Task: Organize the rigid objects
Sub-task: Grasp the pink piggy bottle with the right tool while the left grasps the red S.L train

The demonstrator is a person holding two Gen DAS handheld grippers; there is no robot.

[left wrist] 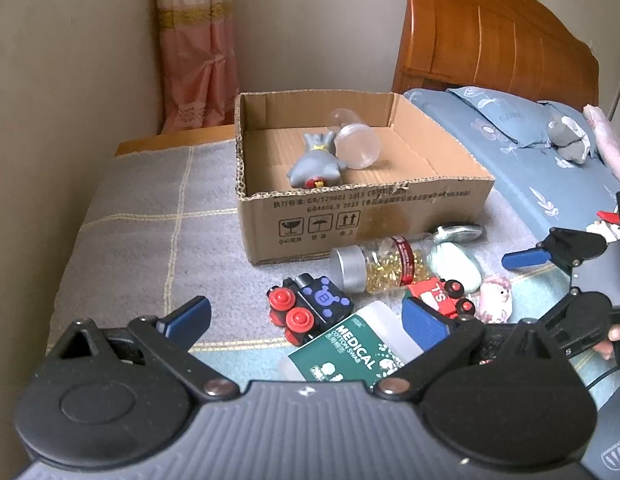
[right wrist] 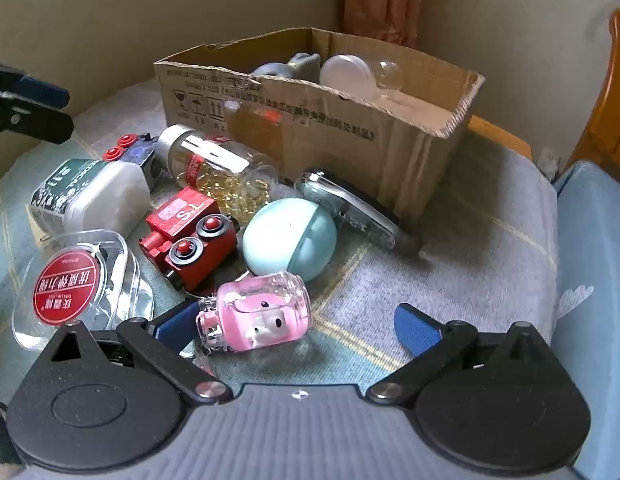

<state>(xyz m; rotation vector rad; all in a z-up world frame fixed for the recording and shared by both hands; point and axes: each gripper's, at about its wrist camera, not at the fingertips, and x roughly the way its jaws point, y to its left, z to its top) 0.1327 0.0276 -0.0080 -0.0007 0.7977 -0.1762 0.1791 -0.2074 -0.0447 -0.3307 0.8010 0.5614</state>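
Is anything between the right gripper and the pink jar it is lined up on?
Nothing visible. The pink jar lies on its side between the right gripper fingers, which stand open; the left finger sits beside its cap.

Right half of cardboard box (left wrist: 362,216) floor lay bare; clutter of bottle (right wrist: 217,164) and red train (right wrist: 187,236) crowded its front wall.
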